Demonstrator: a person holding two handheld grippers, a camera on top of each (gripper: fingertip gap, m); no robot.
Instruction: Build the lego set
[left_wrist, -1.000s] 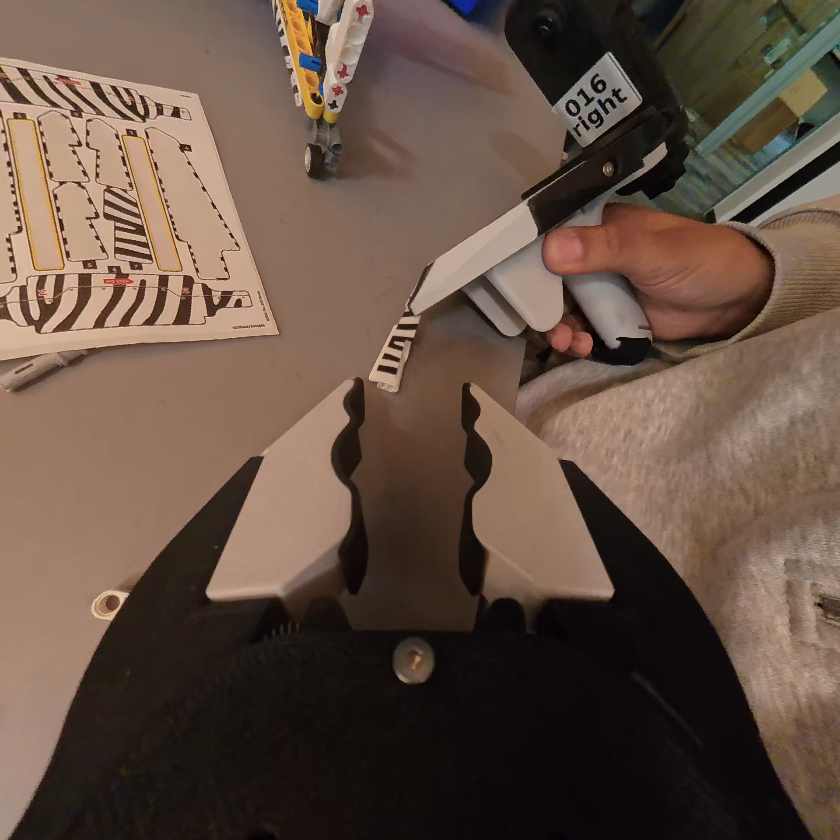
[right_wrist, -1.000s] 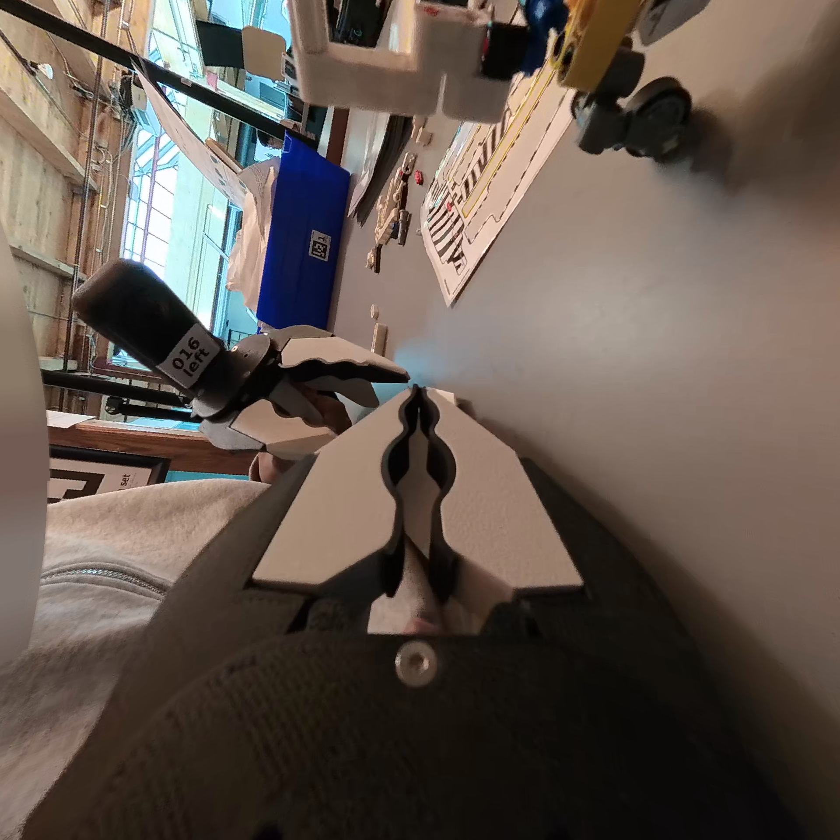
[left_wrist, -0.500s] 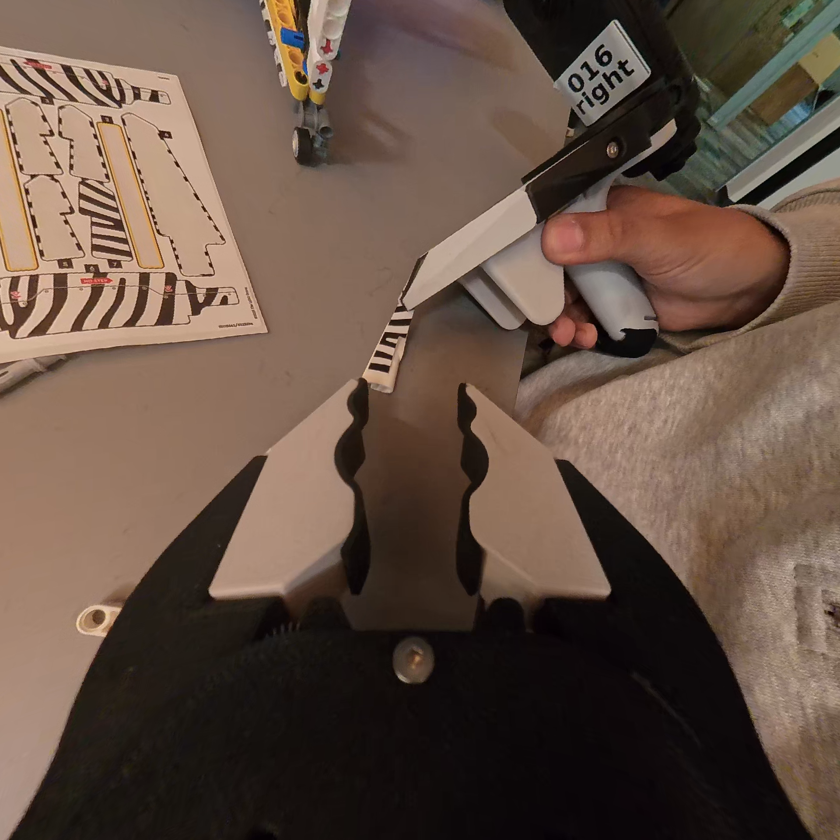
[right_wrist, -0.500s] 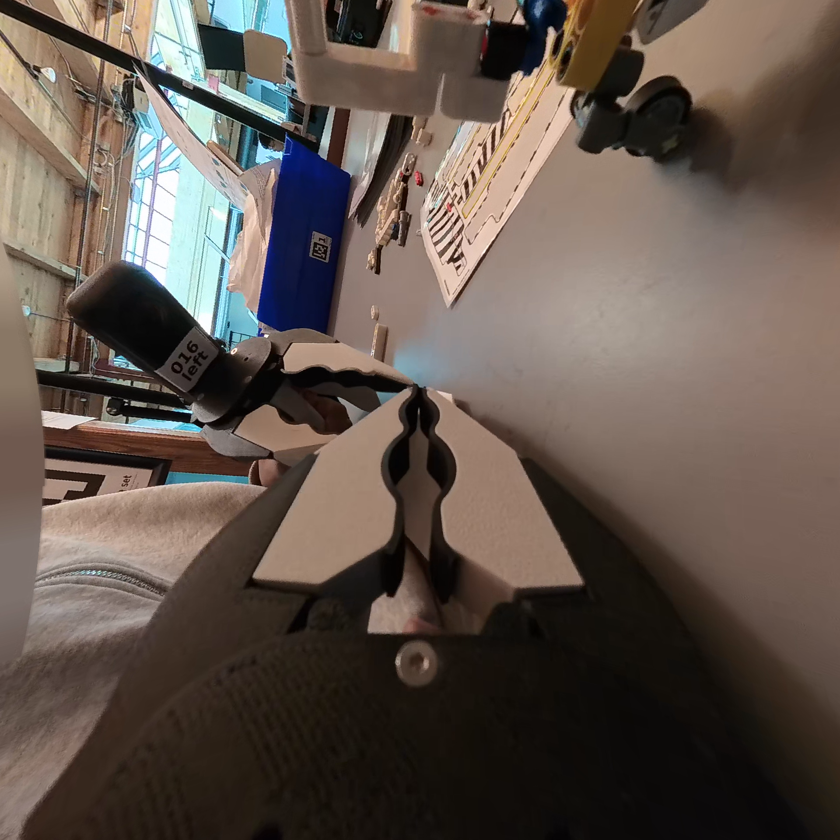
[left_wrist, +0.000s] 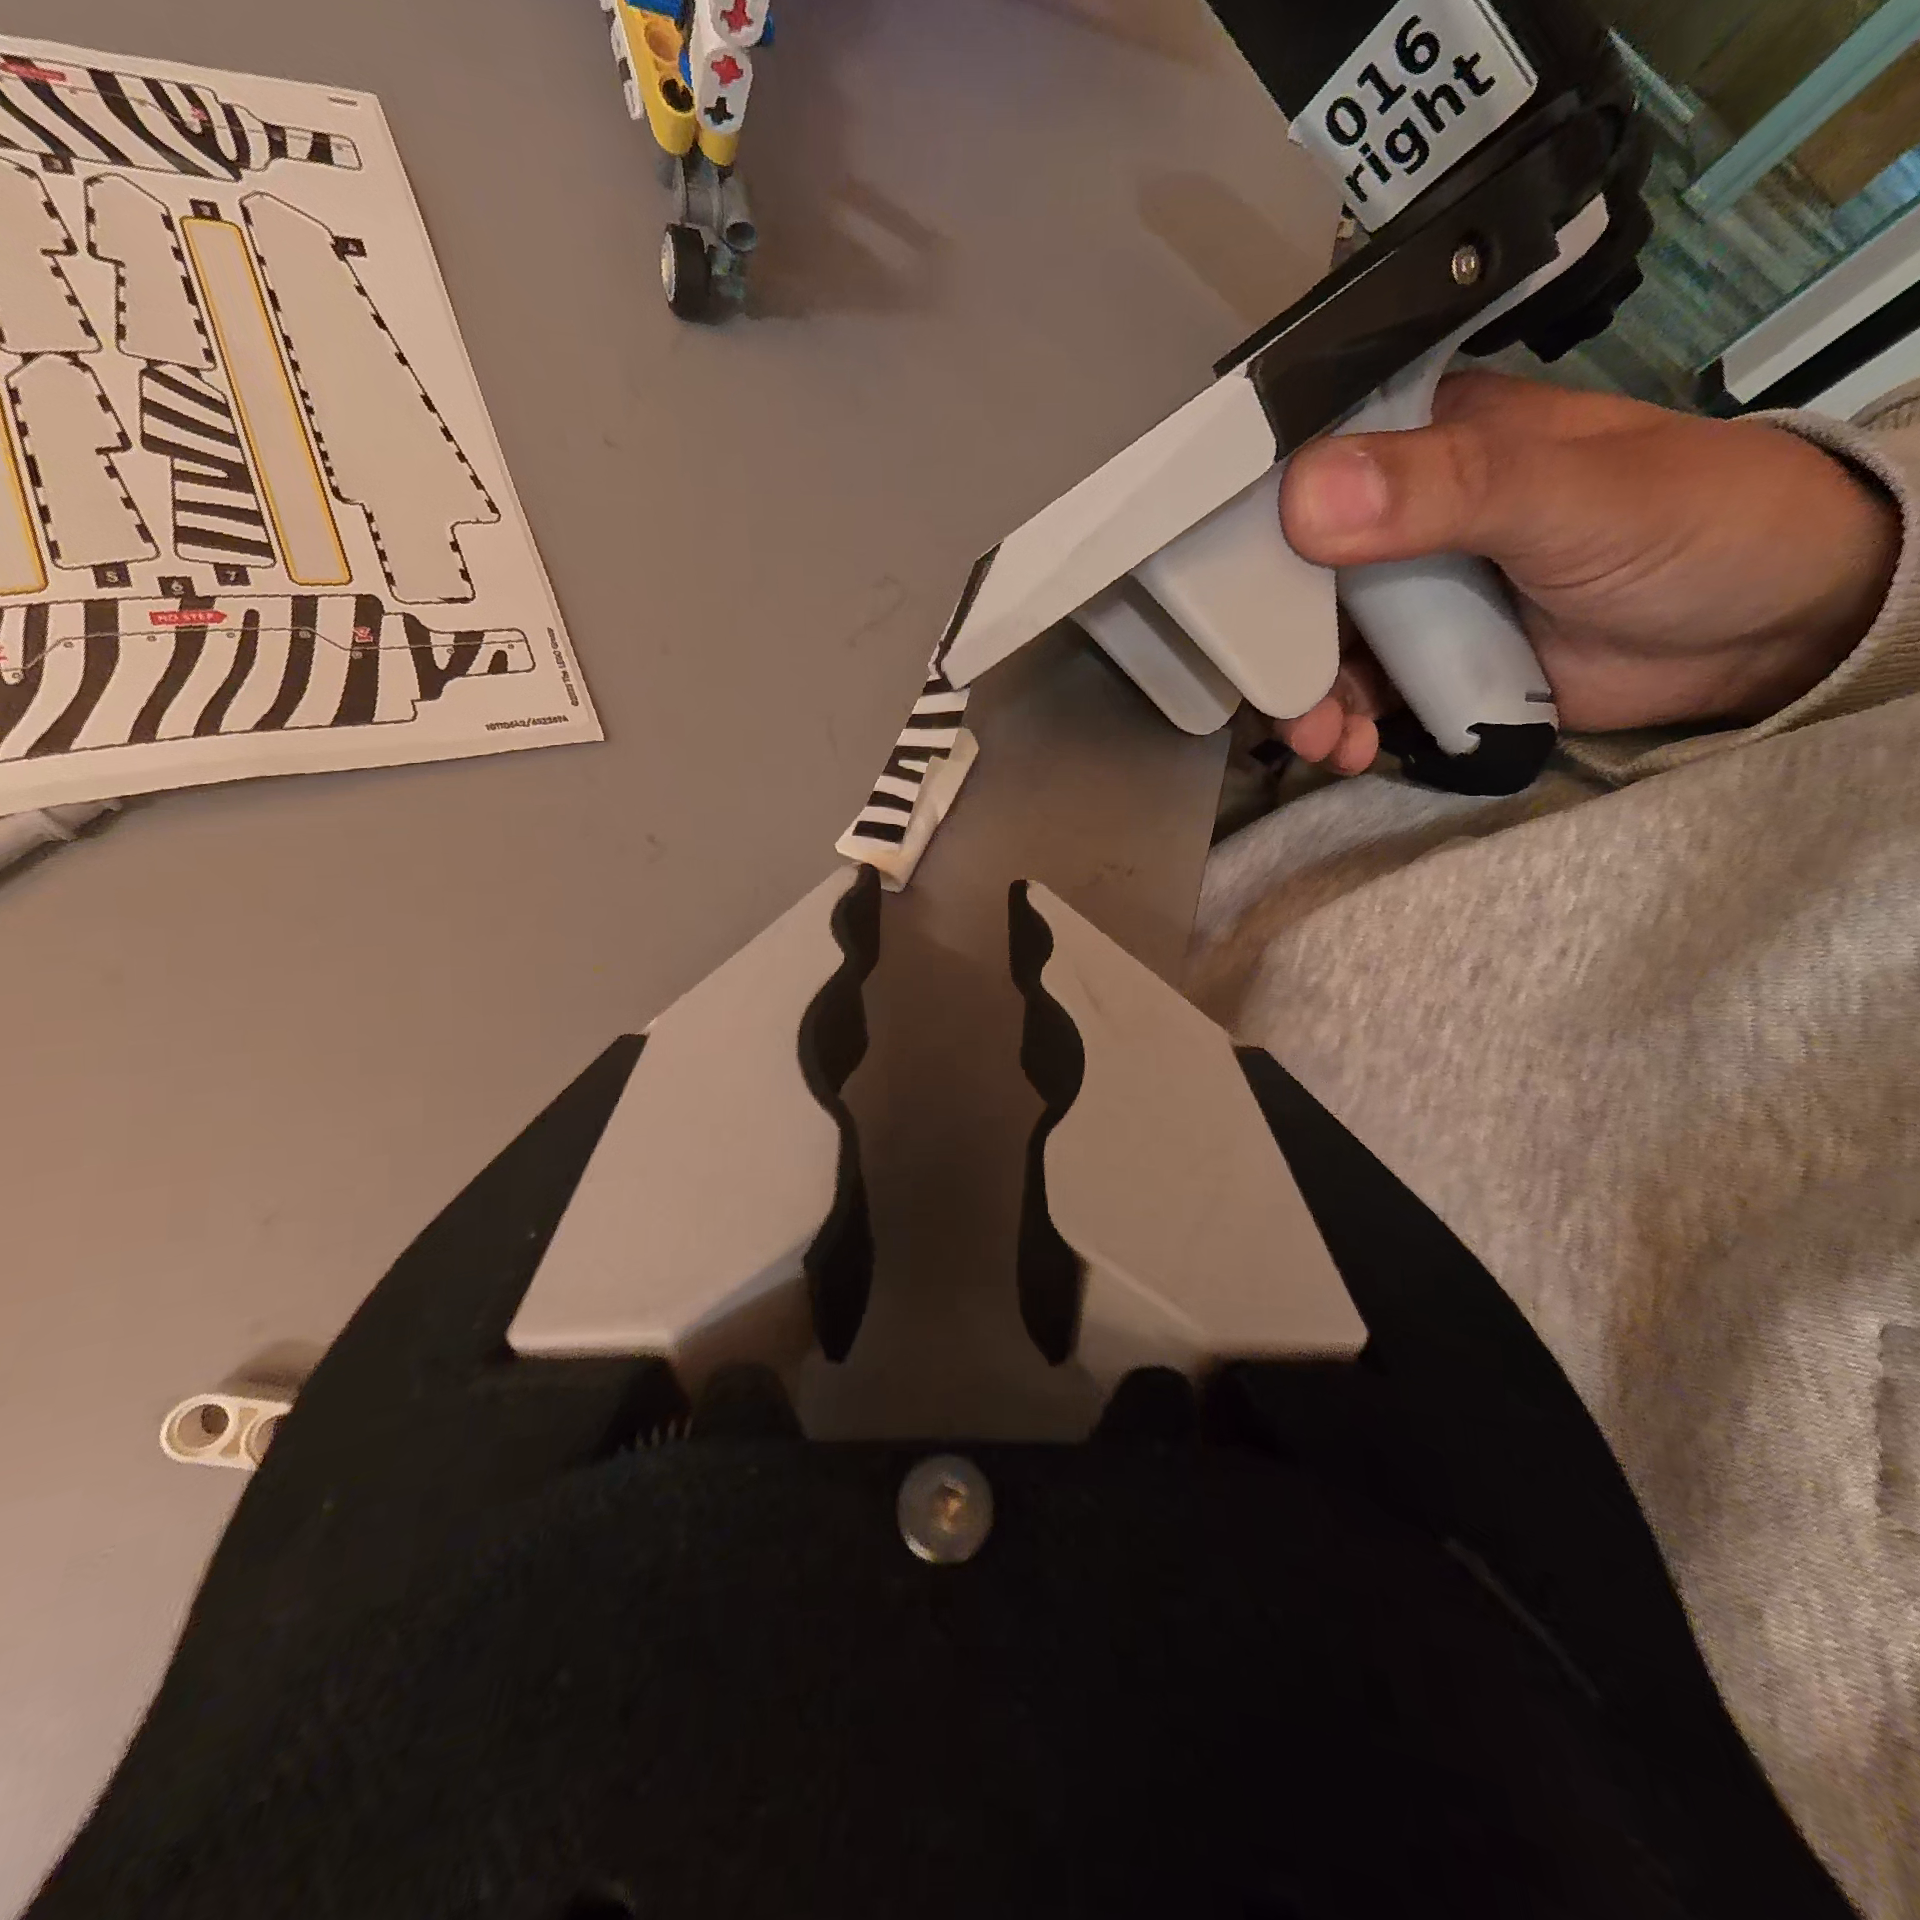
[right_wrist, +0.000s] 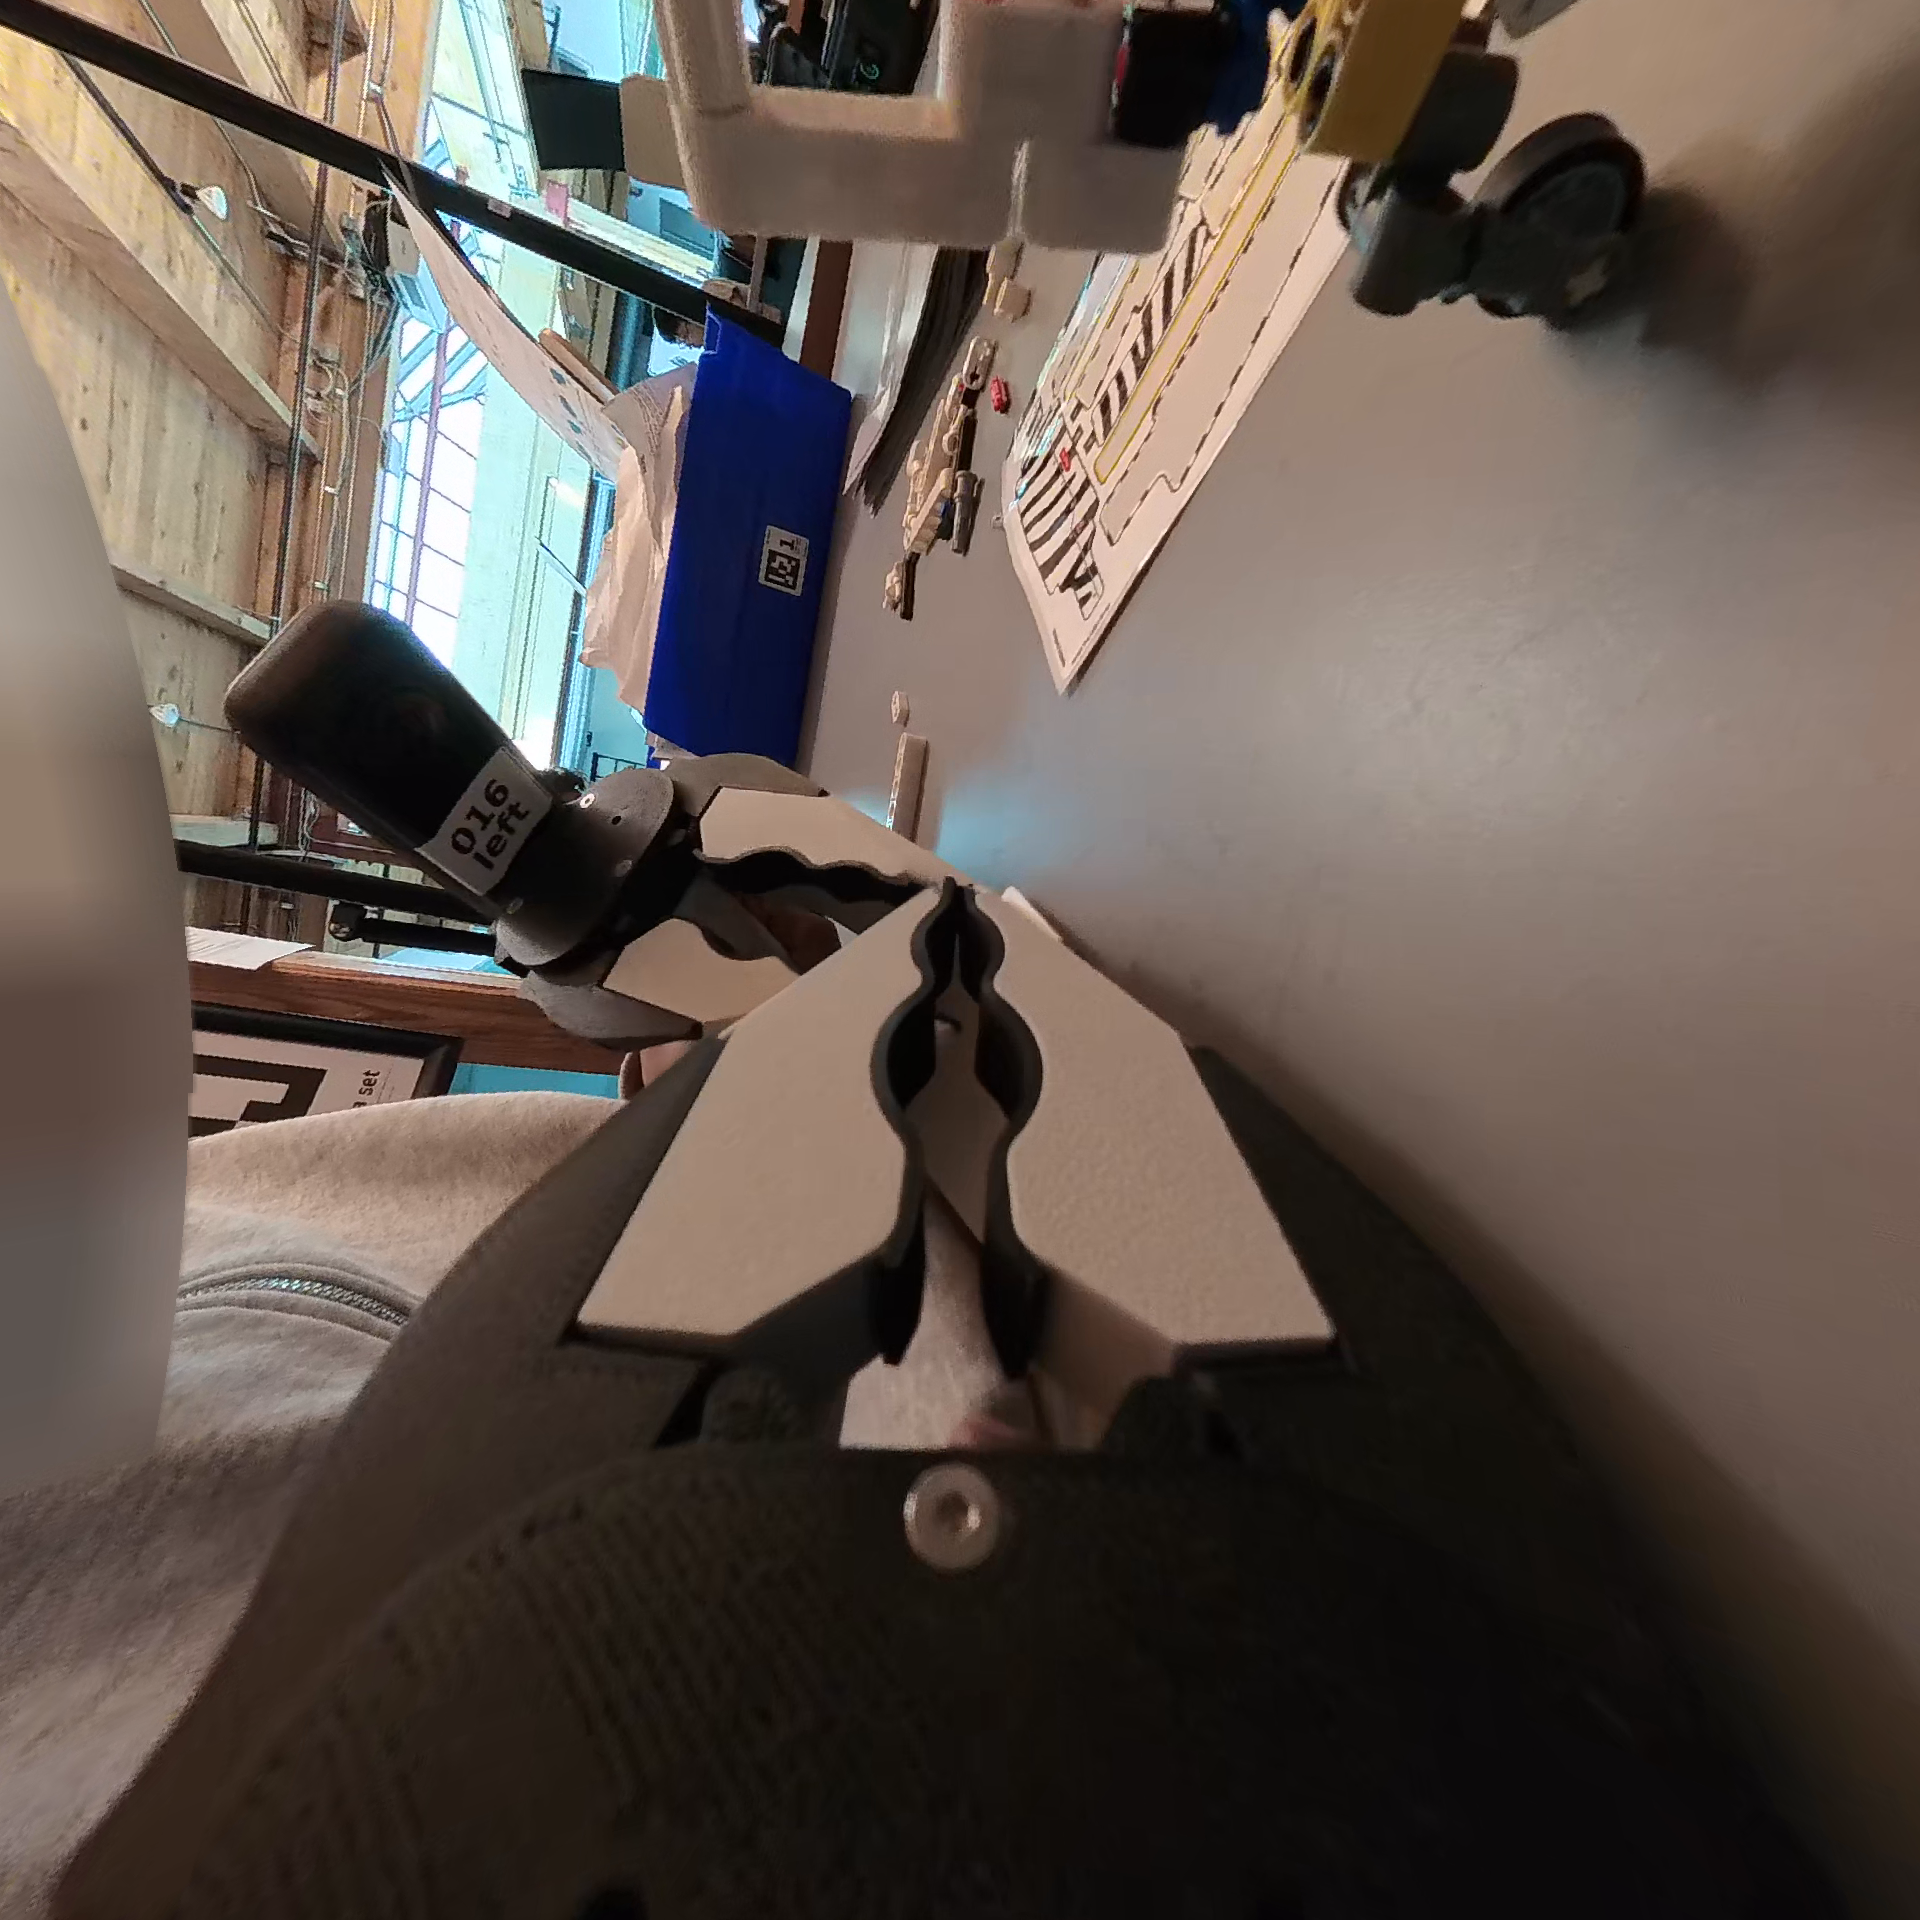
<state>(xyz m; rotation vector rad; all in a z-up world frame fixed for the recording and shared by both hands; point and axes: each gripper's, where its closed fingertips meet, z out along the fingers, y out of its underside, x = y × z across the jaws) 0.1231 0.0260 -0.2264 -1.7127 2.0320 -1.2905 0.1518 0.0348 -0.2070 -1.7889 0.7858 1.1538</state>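
Observation:
My right gripper (right_wrist: 951, 896) is shut on a small white zebra-striped piece (left_wrist: 912, 774), which hangs from its tip just above the grey table (left_wrist: 727, 540). In the left wrist view the right gripper (left_wrist: 961, 665) comes in from the upper right, held by a hand (left_wrist: 1579, 561). My left gripper (left_wrist: 938, 888) is open and empty, with its left fingertip (left_wrist: 854, 894) right beside the lower end of the striped piece. In the right wrist view the left gripper (right_wrist: 831, 878) sits just left of my tips. The partly built lego model (left_wrist: 694, 94) stands further off.
A zebra sticker sheet (left_wrist: 208, 416) lies to the left; it also shows in the right wrist view (right_wrist: 1143, 416). A white beam (left_wrist: 218, 1429) lies near my left gripper. A blue box (right_wrist: 748, 540) and loose pieces (right_wrist: 935, 468) lie far off. A person's grey sweater (left_wrist: 1558, 1143) is on the right. Less than 4 cm separates the two grippers' tips.
My left gripper has moved forward until its tip is beside the striped piece, and its jaws have narrowed a little. The right gripper has kept its hold and hardly moved.

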